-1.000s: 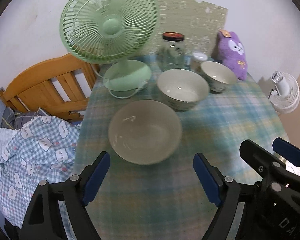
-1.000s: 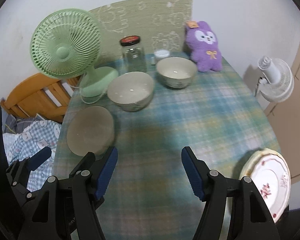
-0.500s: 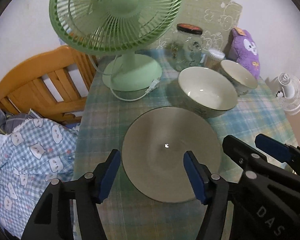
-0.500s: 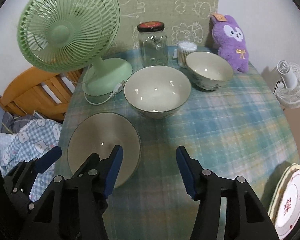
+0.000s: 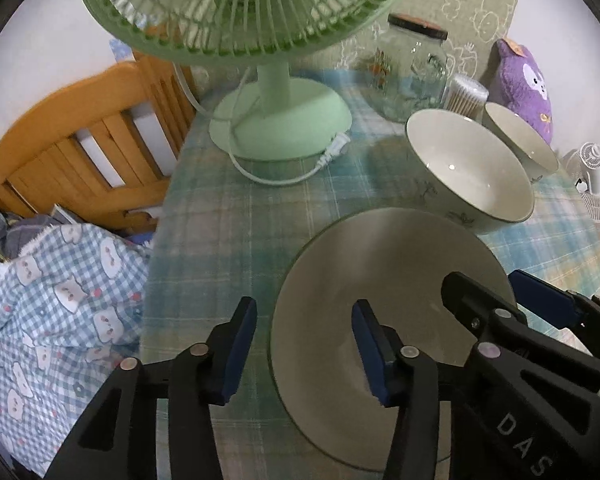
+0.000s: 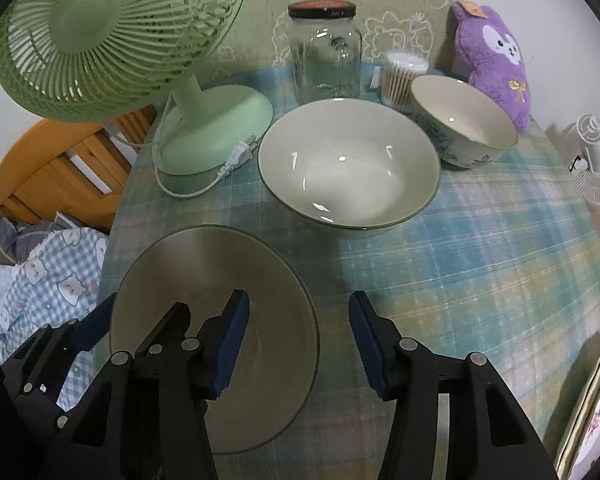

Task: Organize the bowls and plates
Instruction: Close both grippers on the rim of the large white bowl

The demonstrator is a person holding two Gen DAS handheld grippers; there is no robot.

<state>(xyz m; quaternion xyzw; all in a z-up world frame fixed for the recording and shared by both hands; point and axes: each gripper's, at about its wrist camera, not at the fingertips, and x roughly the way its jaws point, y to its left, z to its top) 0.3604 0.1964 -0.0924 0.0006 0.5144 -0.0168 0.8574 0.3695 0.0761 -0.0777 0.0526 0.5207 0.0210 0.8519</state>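
A wide shallow grey-green bowl [image 5: 384, 280] [image 6: 204, 280] sits near the front left of the plaid-covered table. My left gripper [image 5: 304, 344] is open and straddles its left rim: one finger inside, one outside. My right gripper [image 6: 296, 340] is open and straddles its right rim. Behind it stand a medium white bowl [image 6: 348, 176] [image 5: 468, 172] and a small patterned bowl [image 6: 464, 124] [image 5: 520, 140]. A stack of floral plates [image 6: 592, 412] lies at the front right edge.
A green desk fan [image 6: 112, 32] [image 5: 260, 20] with its cord stands at the back left. A glass jar [image 6: 326, 52], a cotton-swab tub [image 6: 404, 76] and a purple plush toy [image 6: 492, 56] stand at the back. A wooden chair [image 5: 80, 148] and checked cloth [image 5: 52, 304] lie left of the table.
Both grippers have moved forward and down over the wide bowl and now straddle its rim on either side. The bowls have not moved.
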